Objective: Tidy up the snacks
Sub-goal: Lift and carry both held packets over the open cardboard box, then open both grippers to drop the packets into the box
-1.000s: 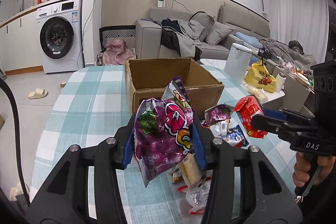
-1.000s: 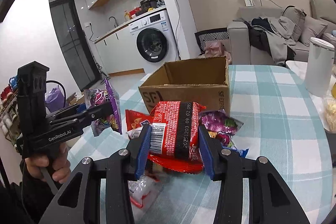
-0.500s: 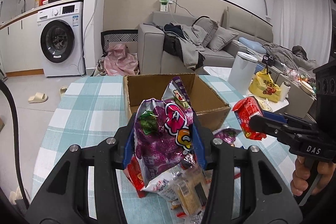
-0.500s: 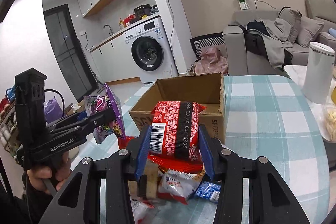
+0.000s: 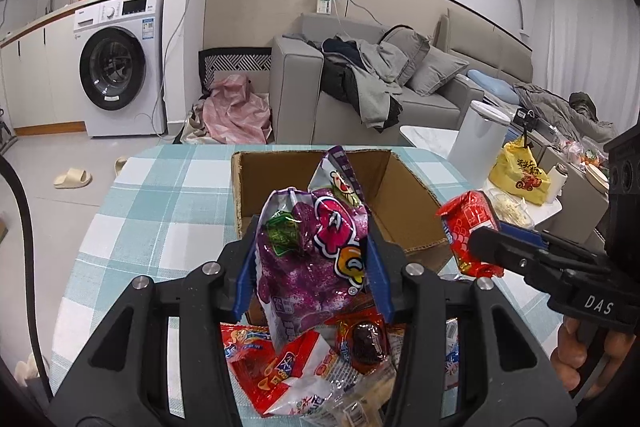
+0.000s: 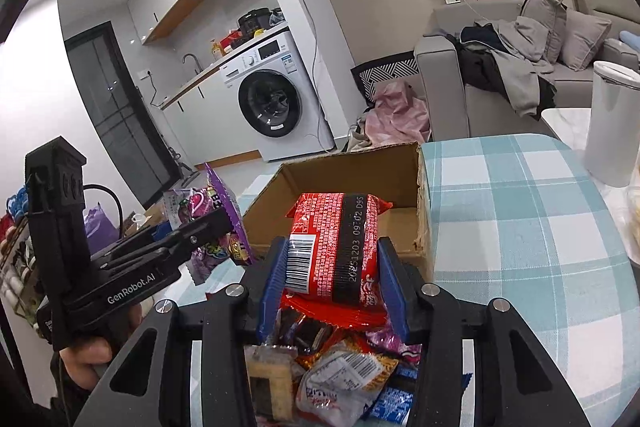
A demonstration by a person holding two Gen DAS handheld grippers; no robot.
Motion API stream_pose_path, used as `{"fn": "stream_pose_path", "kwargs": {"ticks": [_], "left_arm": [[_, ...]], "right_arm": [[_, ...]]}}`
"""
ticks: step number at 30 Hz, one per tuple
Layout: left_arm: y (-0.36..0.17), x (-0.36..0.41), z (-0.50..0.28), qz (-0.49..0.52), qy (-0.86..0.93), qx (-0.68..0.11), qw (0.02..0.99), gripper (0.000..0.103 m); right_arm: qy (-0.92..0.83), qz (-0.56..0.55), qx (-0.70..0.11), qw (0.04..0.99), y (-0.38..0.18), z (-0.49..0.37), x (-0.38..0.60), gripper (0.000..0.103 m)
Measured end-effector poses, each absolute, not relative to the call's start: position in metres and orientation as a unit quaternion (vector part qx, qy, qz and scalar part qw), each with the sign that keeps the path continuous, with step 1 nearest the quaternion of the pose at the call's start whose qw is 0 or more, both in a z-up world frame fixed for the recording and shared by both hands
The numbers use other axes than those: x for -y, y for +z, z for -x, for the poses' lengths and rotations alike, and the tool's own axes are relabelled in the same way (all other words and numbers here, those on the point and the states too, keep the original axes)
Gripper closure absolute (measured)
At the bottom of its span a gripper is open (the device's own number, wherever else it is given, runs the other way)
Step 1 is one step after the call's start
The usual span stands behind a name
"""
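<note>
My left gripper is shut on a purple snack bag and holds it raised just in front of the open cardboard box. My right gripper is shut on a red snack packet, held up before the same box. Each gripper shows in the other's view: the right one with the red packet, the left one with the purple bag. A heap of loose snack packets lies on the table below both grippers and also shows in the right wrist view.
The table has a teal checked cloth. A white cylindrical bin stands beyond the table's right side. A yellow bag sits on a side table at the right. A sofa and a washing machine stand behind.
Both grippers have risen and moved toward the box with their packets. The snack heap now lies beneath the fingers, and the box sits closer and lower in both views.
</note>
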State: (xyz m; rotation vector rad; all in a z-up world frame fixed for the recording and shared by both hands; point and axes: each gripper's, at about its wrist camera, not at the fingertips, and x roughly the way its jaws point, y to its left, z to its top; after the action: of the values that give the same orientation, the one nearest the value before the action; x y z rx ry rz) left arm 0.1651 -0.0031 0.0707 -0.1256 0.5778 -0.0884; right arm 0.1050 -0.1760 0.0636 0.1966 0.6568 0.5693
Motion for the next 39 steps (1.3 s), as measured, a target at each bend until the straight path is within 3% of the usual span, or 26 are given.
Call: {"fn": "stream_pose_path", "kwargs": {"ticks": [34,37,39], "left_arm": [[0.041,0.01,-0.213,0.049,-0.028,-0.309,0.949,0.058],[0.044,0.009,-0.207,0.042,-0.032,-0.303,0.952,0.052],[0.048,0.007,-0.2,0.043,-0.034,-0.298,0.953,0.038]], "right_arm": [[0.263,-0.101,-0.366,0.887,0.038,-0.165,0.157,0.058],[0.269,-0.107,-0.359,0.887,0.039,-0.162,0.159,0.054],[0.272,-0.104,-0.354,0.889,0.042,-0.159,0.161,0.049]]}}
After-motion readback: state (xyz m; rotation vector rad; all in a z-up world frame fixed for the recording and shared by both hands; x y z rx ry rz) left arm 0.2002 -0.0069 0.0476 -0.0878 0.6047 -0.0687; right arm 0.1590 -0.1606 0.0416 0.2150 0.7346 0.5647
